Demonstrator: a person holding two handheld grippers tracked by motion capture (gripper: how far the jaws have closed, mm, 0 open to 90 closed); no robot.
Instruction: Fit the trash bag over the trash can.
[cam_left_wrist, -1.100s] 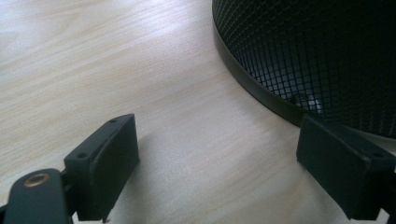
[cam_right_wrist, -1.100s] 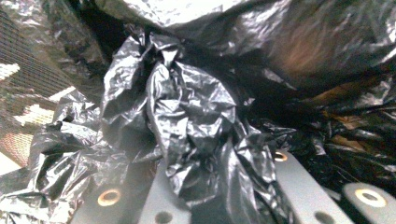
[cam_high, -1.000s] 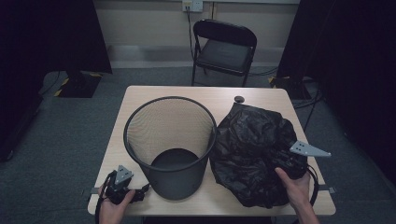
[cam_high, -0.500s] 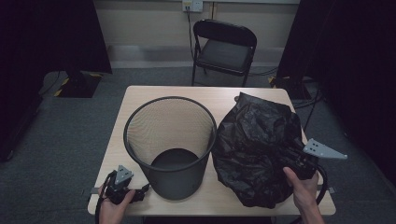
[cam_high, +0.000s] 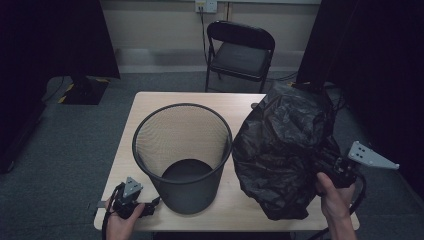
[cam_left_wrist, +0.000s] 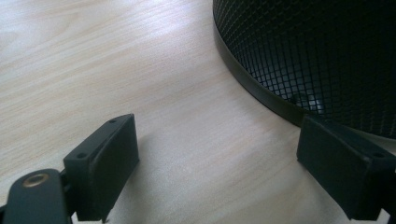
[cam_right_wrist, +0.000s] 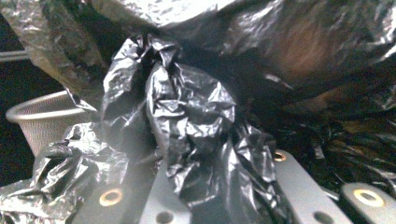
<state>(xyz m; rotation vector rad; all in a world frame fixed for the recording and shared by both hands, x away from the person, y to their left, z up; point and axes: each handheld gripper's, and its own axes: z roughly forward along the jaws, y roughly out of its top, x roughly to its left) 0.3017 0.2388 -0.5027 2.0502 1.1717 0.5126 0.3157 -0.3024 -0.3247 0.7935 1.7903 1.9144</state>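
While right claw (cam_high: 327, 162) clenches bin bag (cam_high: 285, 150) (left claw (cam_high: 150, 209) released, idle), shake bag's mouth wide before mesh bin (cam_high: 182, 150).

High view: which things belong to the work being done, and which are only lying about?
In use:
- black plastic bag, gripped by the right gripper
- mesh wastebasket, beside the open left gripper

Lying about:
- folding chair
- small dark object on the table

Our left hand (cam_high: 122, 215) rests low, its left gripper (cam_left_wrist: 224, 163) with jaws spread wide apart. Our right hand (cam_high: 334, 196) holds the right gripper (cam_high: 327, 162) raised, jaws clamped on crinkled black plastic bag (cam_right_wrist: 196, 121).
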